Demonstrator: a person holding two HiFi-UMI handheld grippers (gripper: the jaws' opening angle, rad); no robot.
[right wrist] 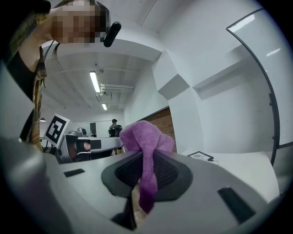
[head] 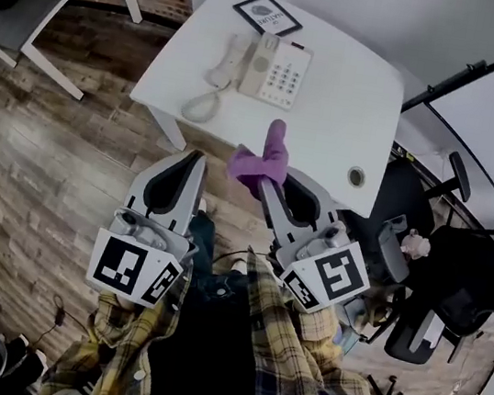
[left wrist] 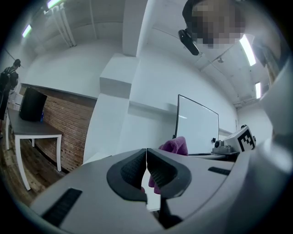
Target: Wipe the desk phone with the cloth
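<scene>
Looking steeply down in the head view, we find the desk phone on the white table, well ahead of both grippers and touched by neither. It shows only in this view. Its long axis runs away from us, leaning slightly left, with the top end toward a black-framed card at the table's far edge. The handset lies in its cradle along the phone's left side, parallel to the body. The keypad sits to the right, and the coiled cord loops toward the table's near left corner. The print on the keys and on the card is too small for us to read.

The right gripper has its jaws clamped on the purple cloth. A fold is pinched between the pads, a bunch rises above the fingertips and a tail hangs below. From above, the cloth's length points from the jaws toward the phone, and its tip lies over the table's near edge. We cannot tell whether it touches the tabletop.

The left gripper has its pads pressed together with nothing between them; the cloth shows behind them, to the right.

Our hands are hidden beneath the gripper bodies, and only plaid sleeves show. The marker cubes carry black-and-white squares and no letters.
</scene>
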